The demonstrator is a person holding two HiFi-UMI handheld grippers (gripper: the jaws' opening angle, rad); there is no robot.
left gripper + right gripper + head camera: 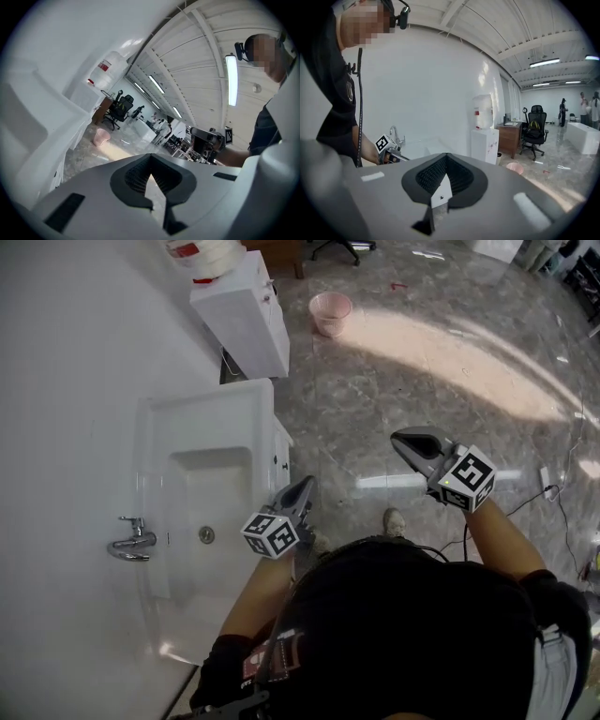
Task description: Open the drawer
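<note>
The white sink cabinet stands against the wall at the left, its front face turned to the floor, with small dark knobs on it. Its drawers look closed. My left gripper hangs just in front of that face, beside the basin's near corner, jaws shut and empty. In the left gripper view the left gripper points along the cabinet's side without touching it. My right gripper is held over the open floor to the right, well away from the cabinet, also shut with nothing in it. The right gripper shows pads together in its own view.
A basin with a chrome tap tops the cabinet. Beyond it stand a white water dispenser and a pink bin on the marble floor. A cable lies at the right. My feet are by the cabinet.
</note>
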